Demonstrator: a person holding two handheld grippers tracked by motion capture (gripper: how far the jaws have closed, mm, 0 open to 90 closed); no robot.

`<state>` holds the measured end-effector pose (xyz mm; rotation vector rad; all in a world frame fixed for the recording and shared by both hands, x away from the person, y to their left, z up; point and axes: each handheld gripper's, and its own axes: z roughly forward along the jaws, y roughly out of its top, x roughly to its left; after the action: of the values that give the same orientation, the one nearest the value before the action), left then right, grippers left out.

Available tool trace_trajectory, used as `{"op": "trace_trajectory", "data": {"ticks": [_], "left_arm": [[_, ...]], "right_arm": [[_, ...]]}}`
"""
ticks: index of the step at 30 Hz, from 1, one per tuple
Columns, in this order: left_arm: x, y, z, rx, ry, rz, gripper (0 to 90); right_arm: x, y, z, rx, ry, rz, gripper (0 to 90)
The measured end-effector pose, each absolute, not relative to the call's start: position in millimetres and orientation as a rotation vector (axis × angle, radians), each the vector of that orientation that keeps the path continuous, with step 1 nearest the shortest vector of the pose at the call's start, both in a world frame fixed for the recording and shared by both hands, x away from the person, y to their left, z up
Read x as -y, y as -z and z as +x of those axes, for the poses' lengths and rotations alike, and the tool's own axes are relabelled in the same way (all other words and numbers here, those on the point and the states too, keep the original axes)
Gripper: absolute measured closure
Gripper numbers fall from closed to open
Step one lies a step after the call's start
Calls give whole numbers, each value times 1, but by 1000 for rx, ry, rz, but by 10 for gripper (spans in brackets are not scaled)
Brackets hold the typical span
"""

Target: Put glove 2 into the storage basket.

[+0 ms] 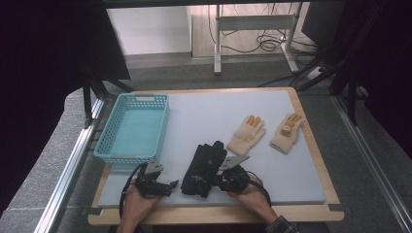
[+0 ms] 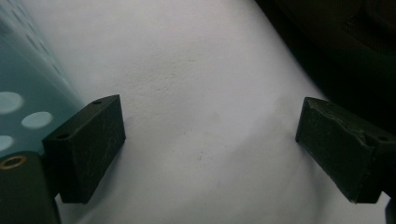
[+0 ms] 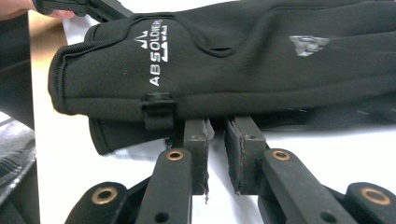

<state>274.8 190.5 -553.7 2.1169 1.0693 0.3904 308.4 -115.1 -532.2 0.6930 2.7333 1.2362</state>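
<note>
Right claw low beside black gloves

You were working in what looked like a lab or test room set up for recording, not a home. Your table was a wooden board covered by a pale grey mat, framed by metal rails and dark curtains. Behind it stood a bare metal desk frame on a grey carpet, with loose cables trailing across the floor.
</note>
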Motion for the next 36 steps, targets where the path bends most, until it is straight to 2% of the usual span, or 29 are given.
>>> {"op": "trace_trajectory", "data": {"ticks": [7, 13, 20, 24, 32, 36], "left_arm": [[-190, 554, 275, -1073, -389, 2113, 80], [-190, 554, 274, -1075, -396, 2104, 83], [-191, 555, 273, -1079, -400, 2093, 88], [-190, 554, 273, -1081, -398, 2096, 88], [-186, 552, 272, -1128, -416, 2082, 103], [-176, 544, 267, -1126, -403, 2061, 138]], "right_arm": [[160, 519, 315, -2614, -1202, 776, 675], [211, 517, 325, -2489, -1147, 916, 466], [248, 524, 332, -2375, -1103, 1055, 332], [256, 530, 335, -2342, -1041, 1092, 295], [253, 531, 334, -2334, -1000, 1078, 279], [252, 531, 334, -2331, -999, 1075, 277]]}}
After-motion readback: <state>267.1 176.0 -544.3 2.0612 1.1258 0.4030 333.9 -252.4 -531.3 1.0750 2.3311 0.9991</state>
